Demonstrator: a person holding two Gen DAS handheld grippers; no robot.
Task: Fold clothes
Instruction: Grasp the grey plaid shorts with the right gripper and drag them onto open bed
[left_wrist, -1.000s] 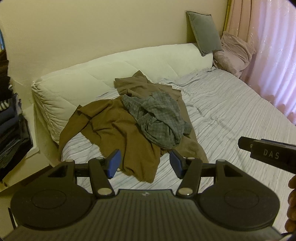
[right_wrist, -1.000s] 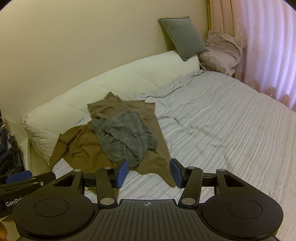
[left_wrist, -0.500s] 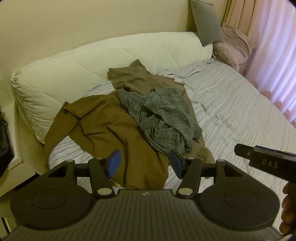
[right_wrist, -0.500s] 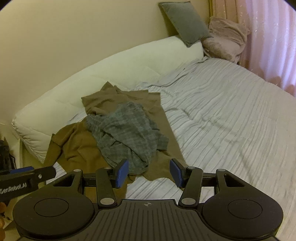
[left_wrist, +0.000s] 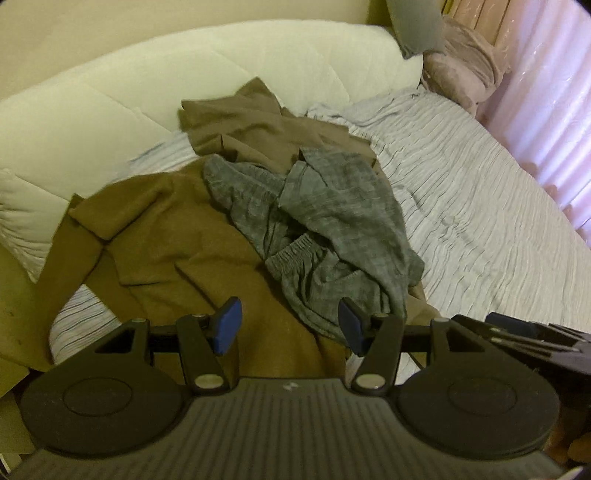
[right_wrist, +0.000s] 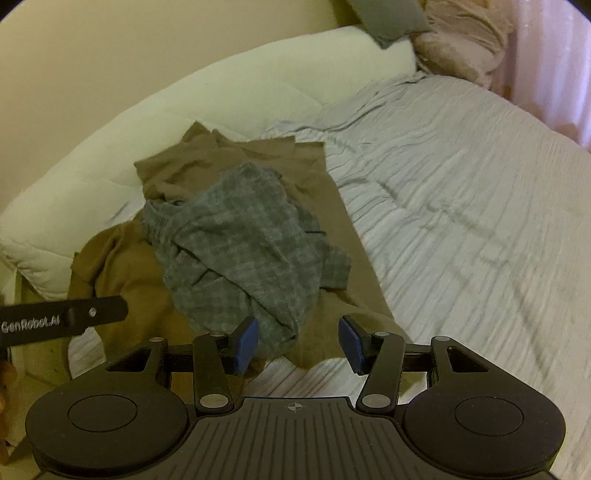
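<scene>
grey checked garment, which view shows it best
The left wrist view: the grey checked garment fills the centre, its gathered waistband visible. In the right wrist view it lies bunched on the brown garment, waistband harder to see.

The left gripper (left_wrist: 290, 326) is hanging wide open over a brown cloth (left_wrist: 177, 236) lying on the bed (left_wrist: 480, 221). A gray checked garment (left_wrist: 332, 221) is sitting crumpled on top of the brown one. A white quilt (left_wrist: 184, 81) is lying rolled up behind them.
</scene>
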